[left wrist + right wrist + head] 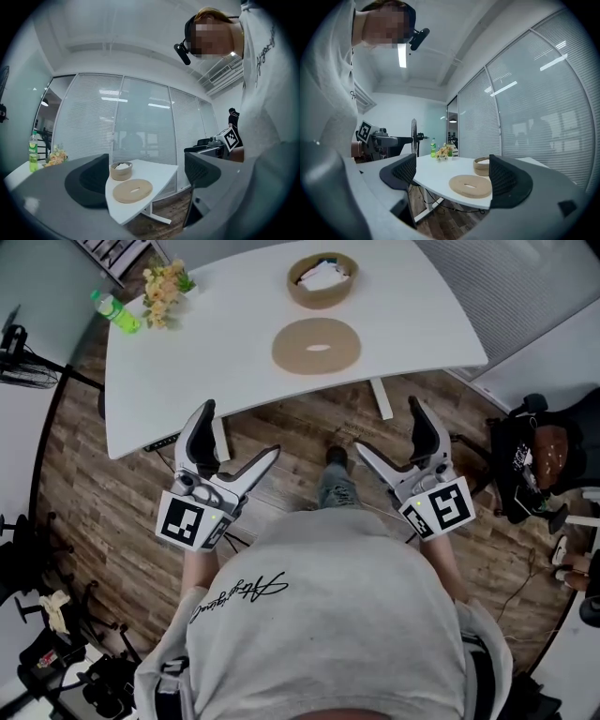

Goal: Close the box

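Observation:
A round tan box (322, 280) with something white inside stands open at the far side of the white table (216, 343). Its flat round lid (316, 345), with a slot in the middle, lies on the table nearer to me. The box (121, 170) and lid (133, 190) also show in the left gripper view, and the box (481, 166) and lid (470, 185) in the right gripper view. My left gripper (242, 442) and right gripper (386, 433) are both held open over the floor, short of the table's near edge, with nothing between their fingers.
A bunch of flowers (163, 289) and a green bottle (115, 311) stand at the table's far left corner. A black chair with bags (532, 465) is at the right. Stands and gear (47, 634) crowd the left floor. A fan (414, 136) stands behind the table.

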Demonstrator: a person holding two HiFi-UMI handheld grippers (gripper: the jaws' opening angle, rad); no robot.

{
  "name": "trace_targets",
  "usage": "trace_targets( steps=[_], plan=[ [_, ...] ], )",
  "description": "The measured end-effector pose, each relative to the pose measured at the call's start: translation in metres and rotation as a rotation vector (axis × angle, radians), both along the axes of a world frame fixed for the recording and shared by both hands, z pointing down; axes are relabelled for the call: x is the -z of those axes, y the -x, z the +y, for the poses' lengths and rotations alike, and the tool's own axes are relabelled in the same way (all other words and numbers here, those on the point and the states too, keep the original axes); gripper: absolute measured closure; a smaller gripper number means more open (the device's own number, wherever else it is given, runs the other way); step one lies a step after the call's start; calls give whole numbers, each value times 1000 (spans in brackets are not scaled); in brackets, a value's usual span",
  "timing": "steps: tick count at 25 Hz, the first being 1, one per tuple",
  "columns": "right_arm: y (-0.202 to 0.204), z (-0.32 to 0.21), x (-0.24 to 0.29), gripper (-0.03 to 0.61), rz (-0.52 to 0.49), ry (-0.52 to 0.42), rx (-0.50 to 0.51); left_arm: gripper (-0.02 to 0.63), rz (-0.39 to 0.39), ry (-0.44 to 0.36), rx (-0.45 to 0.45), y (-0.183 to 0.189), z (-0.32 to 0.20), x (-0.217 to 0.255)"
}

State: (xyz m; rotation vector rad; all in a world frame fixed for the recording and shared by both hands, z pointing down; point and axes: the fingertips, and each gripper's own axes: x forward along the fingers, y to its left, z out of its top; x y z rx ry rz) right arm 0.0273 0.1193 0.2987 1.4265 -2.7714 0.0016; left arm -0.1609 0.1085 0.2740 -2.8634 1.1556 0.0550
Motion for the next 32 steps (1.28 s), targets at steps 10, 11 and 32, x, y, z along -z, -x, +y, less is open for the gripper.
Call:
trace_targets(
  steps=[10,11,32],
  plan=[
    [-25,-98,3,110,5,0,17,129,3,-18,1,-30,-93,8],
    [-27,-102,5,109,0,2,18,129,4,-22,1,-33,-98,10],
    [-56,-227,8,109,-44,12,158,129,-36,-15,77,-68,-198,9]
  ],
)
